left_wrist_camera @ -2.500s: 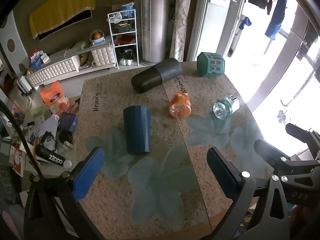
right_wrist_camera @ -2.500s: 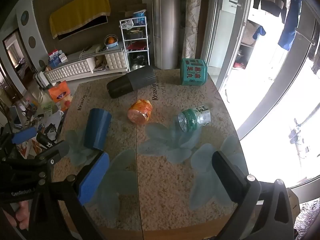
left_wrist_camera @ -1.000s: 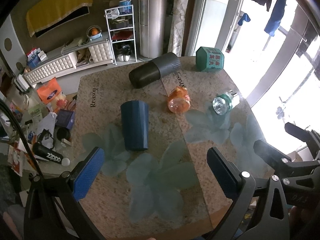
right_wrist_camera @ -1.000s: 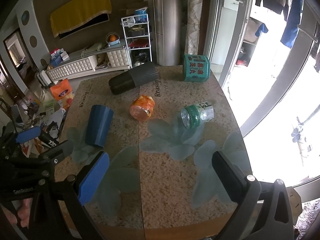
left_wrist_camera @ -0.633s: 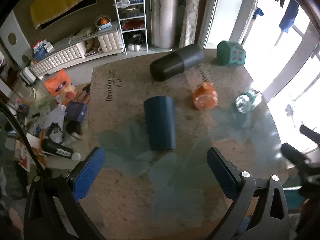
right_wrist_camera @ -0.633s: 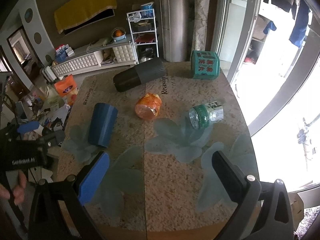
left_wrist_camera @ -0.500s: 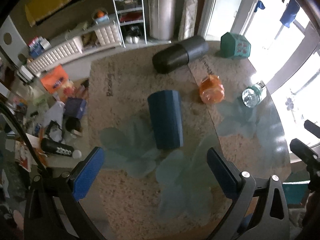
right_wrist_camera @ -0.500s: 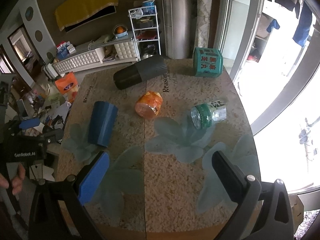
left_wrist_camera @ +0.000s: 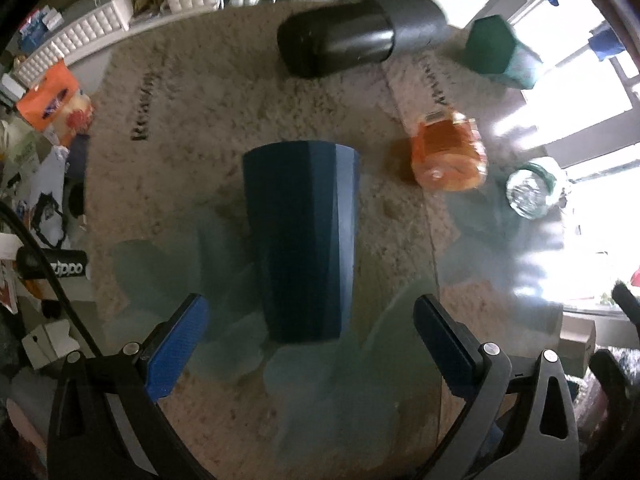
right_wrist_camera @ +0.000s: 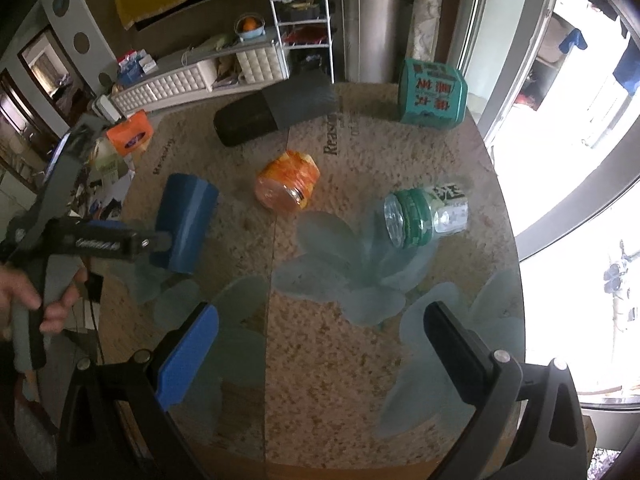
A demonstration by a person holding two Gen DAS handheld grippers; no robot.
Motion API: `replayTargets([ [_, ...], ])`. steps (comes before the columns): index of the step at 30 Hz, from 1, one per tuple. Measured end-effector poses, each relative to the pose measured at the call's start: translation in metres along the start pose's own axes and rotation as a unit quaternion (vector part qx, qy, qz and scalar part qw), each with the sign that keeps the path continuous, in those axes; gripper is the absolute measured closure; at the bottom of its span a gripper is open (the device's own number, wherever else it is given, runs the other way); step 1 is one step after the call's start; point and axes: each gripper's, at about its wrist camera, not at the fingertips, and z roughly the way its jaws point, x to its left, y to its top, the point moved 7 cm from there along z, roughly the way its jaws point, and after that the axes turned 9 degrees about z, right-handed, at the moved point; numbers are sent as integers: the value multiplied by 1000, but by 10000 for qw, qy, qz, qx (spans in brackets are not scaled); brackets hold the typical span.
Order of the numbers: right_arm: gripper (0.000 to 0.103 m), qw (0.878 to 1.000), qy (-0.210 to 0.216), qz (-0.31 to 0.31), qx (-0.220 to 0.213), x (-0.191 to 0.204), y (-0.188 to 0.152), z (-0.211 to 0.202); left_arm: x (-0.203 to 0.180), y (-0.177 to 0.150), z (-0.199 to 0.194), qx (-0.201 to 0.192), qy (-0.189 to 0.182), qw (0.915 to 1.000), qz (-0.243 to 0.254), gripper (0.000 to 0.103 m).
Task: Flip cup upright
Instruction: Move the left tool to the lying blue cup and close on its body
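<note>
A: Currently, where is your blue cup (left_wrist_camera: 302, 236)?
B: On its side on the bench (left_wrist_camera: 224, 128), narrow end toward the left tongs (left_wrist_camera: 308, 324), which are spread wide.
A: Right tongs (right_wrist_camera: 320, 336)?
B: Also wide, holding nothing.

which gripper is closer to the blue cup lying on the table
Left. The left gripper is right at the blue cup, jaws open either side of its near end. The right gripper hangs back, off to the cup's right.

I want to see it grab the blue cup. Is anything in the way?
Nothing visible is. The blue cup lies on its side straight ahead of the open left hand-held gripper; the orange jar lies off to one side.
</note>
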Motion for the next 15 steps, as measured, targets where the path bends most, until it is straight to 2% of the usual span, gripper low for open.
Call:
replayTargets([
  [7,0,9998,37,-3,217,-12,8,14,7,11,45,464,181,9986,-154,0],
  [13,0,9995,35,-2,314,-18,11,22,12,18,64,586,251,9976,-251,0],
  [14,0,9995,38,3,323,-19,12,23,12,19,64,598,254,9976,-244,1],
  [15,0,9995,31,5,325,-19,13,23,12,19,64,607,247,9976,-236,7],
])
